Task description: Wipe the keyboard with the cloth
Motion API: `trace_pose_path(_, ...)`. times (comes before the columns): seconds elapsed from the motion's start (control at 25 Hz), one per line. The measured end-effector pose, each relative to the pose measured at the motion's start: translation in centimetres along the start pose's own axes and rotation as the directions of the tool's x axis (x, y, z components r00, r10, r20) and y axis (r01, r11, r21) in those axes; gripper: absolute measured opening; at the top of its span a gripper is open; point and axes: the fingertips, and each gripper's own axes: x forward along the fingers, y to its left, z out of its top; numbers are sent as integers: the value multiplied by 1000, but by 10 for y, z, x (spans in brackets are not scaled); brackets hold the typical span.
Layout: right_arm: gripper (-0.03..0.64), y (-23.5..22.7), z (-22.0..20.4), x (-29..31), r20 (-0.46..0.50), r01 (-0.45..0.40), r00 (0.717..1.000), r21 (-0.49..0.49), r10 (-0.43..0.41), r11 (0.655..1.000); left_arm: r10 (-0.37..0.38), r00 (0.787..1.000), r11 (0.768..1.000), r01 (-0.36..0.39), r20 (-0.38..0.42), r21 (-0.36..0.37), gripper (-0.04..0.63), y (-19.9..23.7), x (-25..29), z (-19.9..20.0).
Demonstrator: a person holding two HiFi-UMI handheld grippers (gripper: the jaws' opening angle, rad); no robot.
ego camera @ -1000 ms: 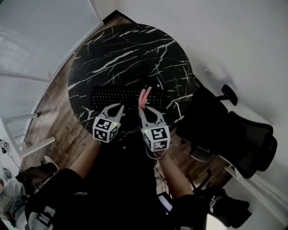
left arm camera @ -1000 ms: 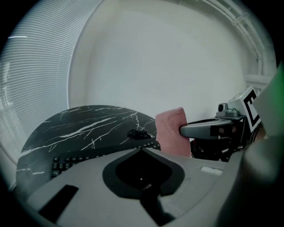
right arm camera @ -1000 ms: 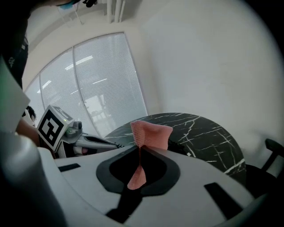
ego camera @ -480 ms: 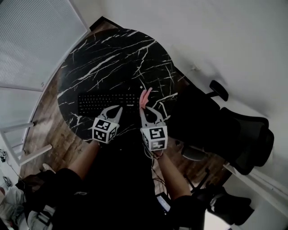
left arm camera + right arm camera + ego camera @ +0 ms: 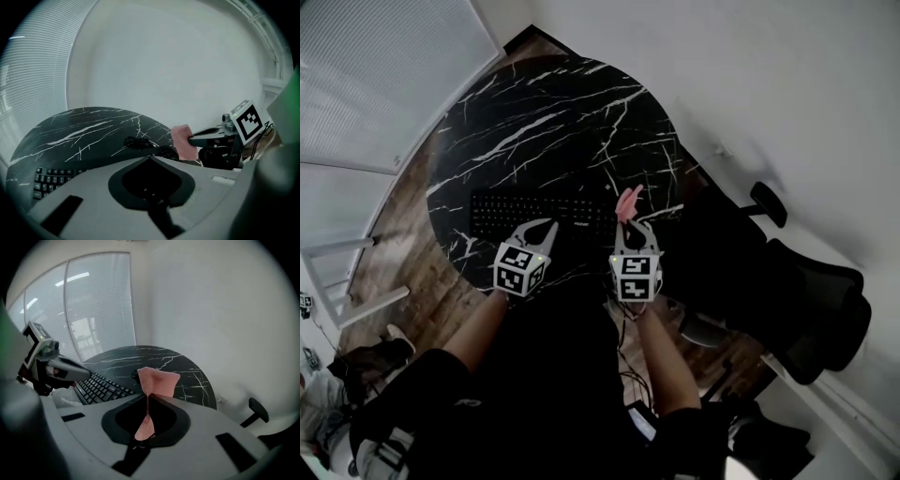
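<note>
Your right gripper (image 5: 146, 398) is clamped on the pink woven cloth (image 5: 158, 380). Its jaws pinch a narrow waist of the fabric, and the rest fans out above the tips. You hold it in the air over the near right part of the round black marble table with white veins (image 5: 544, 103), just off the right end of the long black keyboard (image 5: 534, 211). The cloth is clear of the keys.

Your left gripper (image 5: 150, 159) has its jaws pressed together with nothing between them (only the dark hollow behind the tips shows). It hangs above the keyboard's near edge, left of the other gripper and apart from it.

Past the keyboard's right end lies a small tangle of black cable (image 5: 136, 141). A dark rounded thing sits beside it, possibly a mouse, though the view is too dim to be sure. A black office chair (image 5: 825, 300) stands off the table to your right.
</note>
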Motion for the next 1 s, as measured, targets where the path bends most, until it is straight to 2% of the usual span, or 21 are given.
trace_pose_path(0.2, 6, 2, -31, 41, -160, -24, 987, 30, 28, 999, 31, 999, 999, -31, -18, -22, -2, 22, -3, -8)
trace_pose_path(0.32, 6, 3, -42, 56, -212, -22, 977, 53, 33, 998, 38, 999, 999, -39, -36, -32, -2, 32, -4, -14)
trace_pose_path(0.84, 6, 18, -38, 81, -230, 1, 973, 55, 12, 998, 49, 999, 996, -50, -20, -79, -2, 66, -21, -23)
trace_pose_path(1.0, 6, 39, -34, 88, -224, -40, 974, 36, 47, 999, 64, 998, 993, -65, -16, -96, -2, 81, -28, -28)
